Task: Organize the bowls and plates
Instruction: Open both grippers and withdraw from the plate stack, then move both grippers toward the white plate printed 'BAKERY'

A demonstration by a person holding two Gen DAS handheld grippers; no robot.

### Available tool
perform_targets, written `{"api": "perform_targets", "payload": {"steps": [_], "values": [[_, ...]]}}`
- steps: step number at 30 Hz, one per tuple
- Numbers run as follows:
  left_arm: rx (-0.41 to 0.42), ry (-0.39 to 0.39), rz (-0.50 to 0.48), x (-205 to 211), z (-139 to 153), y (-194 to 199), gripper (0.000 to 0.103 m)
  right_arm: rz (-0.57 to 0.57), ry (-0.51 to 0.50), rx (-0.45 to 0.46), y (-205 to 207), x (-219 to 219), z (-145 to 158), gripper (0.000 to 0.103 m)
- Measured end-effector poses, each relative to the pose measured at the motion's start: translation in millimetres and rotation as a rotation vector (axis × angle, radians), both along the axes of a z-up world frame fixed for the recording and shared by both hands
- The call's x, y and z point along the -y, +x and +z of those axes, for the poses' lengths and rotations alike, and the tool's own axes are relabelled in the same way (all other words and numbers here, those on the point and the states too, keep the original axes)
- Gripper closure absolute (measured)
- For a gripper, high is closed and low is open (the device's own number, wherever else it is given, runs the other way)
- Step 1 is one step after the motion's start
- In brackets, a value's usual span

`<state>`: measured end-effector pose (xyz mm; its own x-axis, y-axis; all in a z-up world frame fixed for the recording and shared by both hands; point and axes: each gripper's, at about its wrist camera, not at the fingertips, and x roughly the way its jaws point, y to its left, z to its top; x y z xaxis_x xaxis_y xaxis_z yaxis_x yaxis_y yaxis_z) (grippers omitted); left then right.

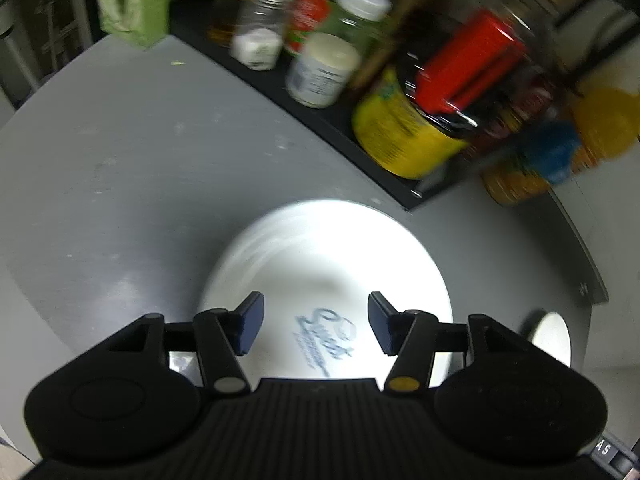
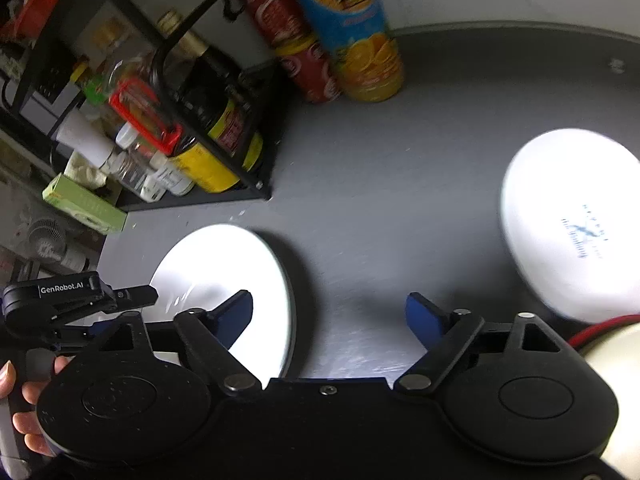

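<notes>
Your left gripper (image 1: 316, 322) and right gripper (image 2: 329, 316), jaws released, hover over two unstacked white plates (image 1: 320, 264) (image 2: 568, 216) on the grey table (image 2: 380, 184).

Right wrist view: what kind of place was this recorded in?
Probably a home kitchen counter: a black rack crowded with condiment bottles and jars, drink bottles by the wall, and white plates on the grey counter.

Open grey counter (image 2: 360, 208) lay wide between the two white plates, left plate (image 2: 224, 280) and right plate (image 2: 568, 220) well apart, a clear lane there. The black condiment rack (image 2: 224, 152), crammed with jars, walled off the back-left. Chip cans (image 2: 352, 40) blocked the far corner beside it.
</notes>
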<state>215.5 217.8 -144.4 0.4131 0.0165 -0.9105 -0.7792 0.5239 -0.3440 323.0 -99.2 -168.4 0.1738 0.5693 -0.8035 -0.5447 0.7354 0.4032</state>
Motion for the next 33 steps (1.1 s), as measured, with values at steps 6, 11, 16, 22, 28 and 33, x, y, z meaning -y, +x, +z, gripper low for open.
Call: {"api": "perform_targets", "payload": {"steps": [6, 11, 16, 22, 28, 33], "values": [[-0.001, -0.006, -0.096, 28, 5, 24, 0.047, -0.057, -0.01, 0.025, 0, 25, 8, 0.011], [0.013, -0.01, -0.171, 48, 10, 46, 0.047, -0.101, -0.026, 0.058, 4, 44, 14, 0.004], [0.025, -0.02, -0.233, 64, 11, 70, 0.047, -0.147, -0.021, 0.068, 13, 64, 19, 0.004], [0.038, -0.031, -0.301, 79, 10, 98, 0.047, -0.232, -0.017, 0.098, 25, 87, 25, 0.004], [0.039, -0.037, -0.369, 97, 10, 127, 0.047, -0.314, -0.032, 0.093, 38, 109, 21, 0.004], [0.028, -0.047, -0.42, 111, 4, 150, 0.047, -0.383, -0.067, 0.088, 45, 127, 13, 0.004]]}}
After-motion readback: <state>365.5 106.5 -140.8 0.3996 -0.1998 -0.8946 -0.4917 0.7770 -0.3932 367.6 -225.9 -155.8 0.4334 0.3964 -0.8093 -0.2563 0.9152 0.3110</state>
